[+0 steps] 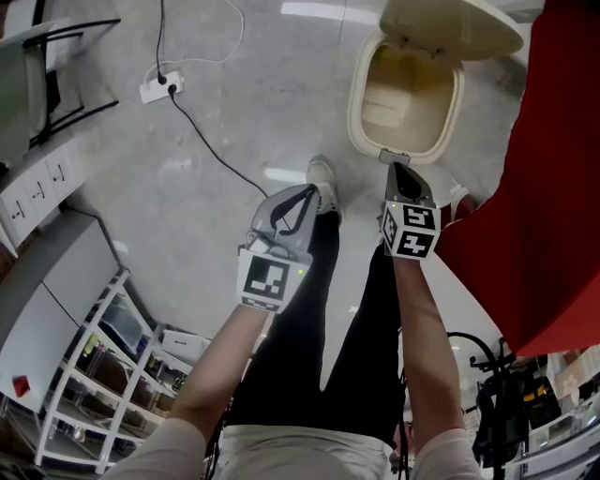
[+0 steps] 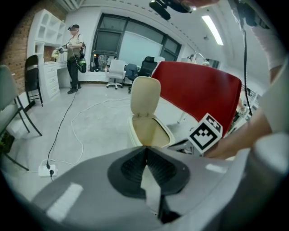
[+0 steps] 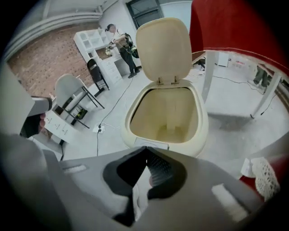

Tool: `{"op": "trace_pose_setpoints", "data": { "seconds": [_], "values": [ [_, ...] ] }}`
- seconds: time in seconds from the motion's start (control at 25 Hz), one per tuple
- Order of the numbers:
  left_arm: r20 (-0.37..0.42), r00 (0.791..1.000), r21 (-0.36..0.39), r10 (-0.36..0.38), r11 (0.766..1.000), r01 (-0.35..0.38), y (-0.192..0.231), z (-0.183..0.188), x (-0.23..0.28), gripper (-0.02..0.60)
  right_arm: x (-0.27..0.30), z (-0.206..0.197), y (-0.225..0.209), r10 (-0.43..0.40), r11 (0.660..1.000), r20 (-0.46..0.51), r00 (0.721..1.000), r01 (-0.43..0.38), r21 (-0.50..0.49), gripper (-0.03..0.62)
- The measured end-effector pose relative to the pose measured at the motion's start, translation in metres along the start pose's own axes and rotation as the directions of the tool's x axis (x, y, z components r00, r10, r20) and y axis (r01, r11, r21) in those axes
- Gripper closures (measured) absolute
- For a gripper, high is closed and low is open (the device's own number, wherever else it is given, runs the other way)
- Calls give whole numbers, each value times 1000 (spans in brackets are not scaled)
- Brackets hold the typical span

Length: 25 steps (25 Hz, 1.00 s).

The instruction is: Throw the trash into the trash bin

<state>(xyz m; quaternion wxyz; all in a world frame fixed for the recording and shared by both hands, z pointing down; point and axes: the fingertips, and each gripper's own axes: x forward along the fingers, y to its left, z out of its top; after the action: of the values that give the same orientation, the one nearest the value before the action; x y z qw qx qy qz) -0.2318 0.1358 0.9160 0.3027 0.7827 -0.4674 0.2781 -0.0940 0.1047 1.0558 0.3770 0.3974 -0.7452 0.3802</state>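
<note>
The cream plastic trash bin stands on the grey concrete floor, its lid raised, just beside the red-clothed bench. Both tongs are pressed together and empty. The right tongs are at the bin's near rim, and the left tongs are above a white shoe. A white power strip with a black cable lies well apart to the left.

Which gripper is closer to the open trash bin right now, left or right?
Right. The right gripper points at the near rim of the trash bin, almost touching it; the left gripper hangs farther back, over the floor by the shoe.
</note>
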Motion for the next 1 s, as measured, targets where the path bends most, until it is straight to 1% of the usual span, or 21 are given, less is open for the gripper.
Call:
{"op": "trace_pose_setpoints", "data": {
  "seconds": [0.12,0.2,0.32,0.56,0.72,1.0],
  "values": [
    [6,1000,2,3,1000,-3,-8,12,-12,578,-20,16,2,22,999,25,999,-21,-24,594],
    [13,1000,9,-1,1000,0,-15,26,-23,578,-45,33,6,29,998,58,998,-26,-48,594],
    [23,1000,19,-14,1000,14,-30,49,-45,578,-89,51,17,46,998,108,993,-40,-57,594],
    [68,996,42,-49,998,46,-72,100,-92,578,-181,73,43,96,994,179,979,-85,-65,594],
    [89,994,65,-57,997,51,-99,129,-123,578,-240,87,58,117,992,221,968,-102,-78,594],
    [104,991,110,-84,991,73,-144,169,-174,578,-330,108,61,138,989,289,948,-115,-93,594]
  ]
}}
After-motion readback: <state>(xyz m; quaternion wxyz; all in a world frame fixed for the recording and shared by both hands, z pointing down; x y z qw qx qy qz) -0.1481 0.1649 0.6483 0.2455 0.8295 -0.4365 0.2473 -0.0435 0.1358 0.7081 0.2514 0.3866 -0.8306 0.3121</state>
